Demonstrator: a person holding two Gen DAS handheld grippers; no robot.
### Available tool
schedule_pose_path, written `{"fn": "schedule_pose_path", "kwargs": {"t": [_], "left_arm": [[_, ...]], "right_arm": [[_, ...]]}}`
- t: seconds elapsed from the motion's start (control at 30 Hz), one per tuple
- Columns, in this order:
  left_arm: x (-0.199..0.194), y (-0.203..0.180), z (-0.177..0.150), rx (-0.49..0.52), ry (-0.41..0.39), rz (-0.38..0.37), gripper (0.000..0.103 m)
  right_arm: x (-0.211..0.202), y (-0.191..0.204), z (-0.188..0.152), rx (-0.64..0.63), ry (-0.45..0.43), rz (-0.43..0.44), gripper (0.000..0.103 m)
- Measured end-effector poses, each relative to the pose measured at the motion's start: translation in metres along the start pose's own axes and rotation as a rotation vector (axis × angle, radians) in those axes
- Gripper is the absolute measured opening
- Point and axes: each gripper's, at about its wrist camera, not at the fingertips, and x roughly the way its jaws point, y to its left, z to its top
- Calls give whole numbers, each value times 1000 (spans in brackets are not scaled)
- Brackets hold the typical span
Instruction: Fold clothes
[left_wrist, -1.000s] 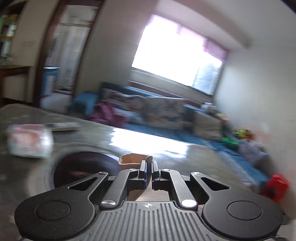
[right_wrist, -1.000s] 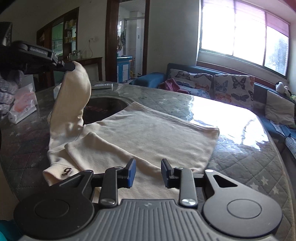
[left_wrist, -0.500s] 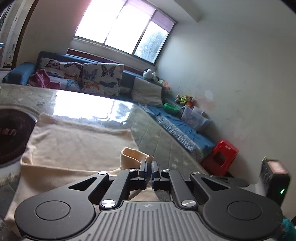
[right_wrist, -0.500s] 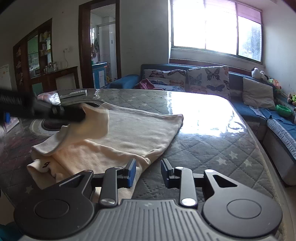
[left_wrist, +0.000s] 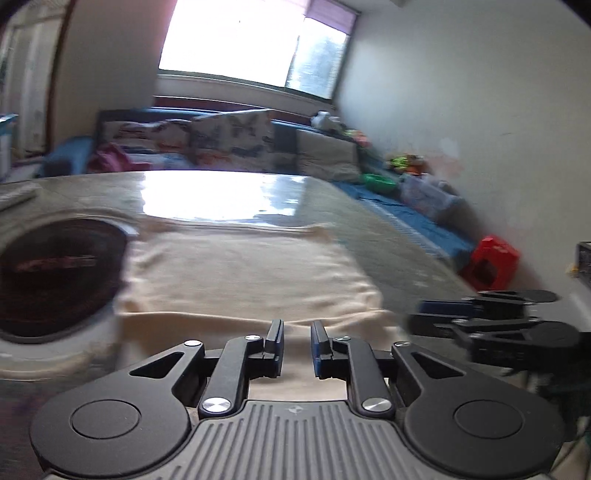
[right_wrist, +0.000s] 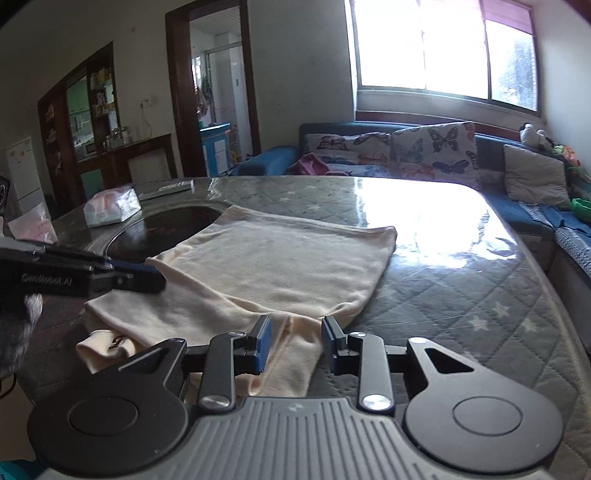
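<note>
One fold laid, the next grasp pending

The cream knit garment (right_wrist: 273, 266) lies flat on the grey quilted star-patterned table (right_wrist: 461, 295), one sleeve folded over its body and another hanging off the near edge. The left hand-held gripper (left_wrist: 297, 345) hovers low over the near hem, jaws apart and empty; the right hand-held gripper (right_wrist: 295, 347) is likewise parted and empty, straddling the near sleeve without pinching it. By my judgement, the next move calls for closing on that sleeve and carrying it across the body.
</note>
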Motion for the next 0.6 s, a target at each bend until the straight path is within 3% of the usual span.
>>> {"fn": "schedule_pose_path", "kwargs": {"t": [0.1, 0.2, 0.33, 0.4, 0.6], "left_arm": [[3, 28, -2, -25, 8, 111, 17], [9, 49, -6, -50, 25, 159, 17], [15, 64, -9, -69, 34, 195, 17], [16, 67, -9, -75, 32, 196, 19], [12, 67, -13, -54, 8, 194, 4]], "right_arm": [[15, 5, 0, -10, 26, 11, 29], [26, 8, 0, -19, 48, 16, 29], [39, 13, 0, -38, 75, 10, 27], [41, 16, 1, -48, 78, 2, 14], [32, 24, 12, -69, 28, -2, 7]]}}
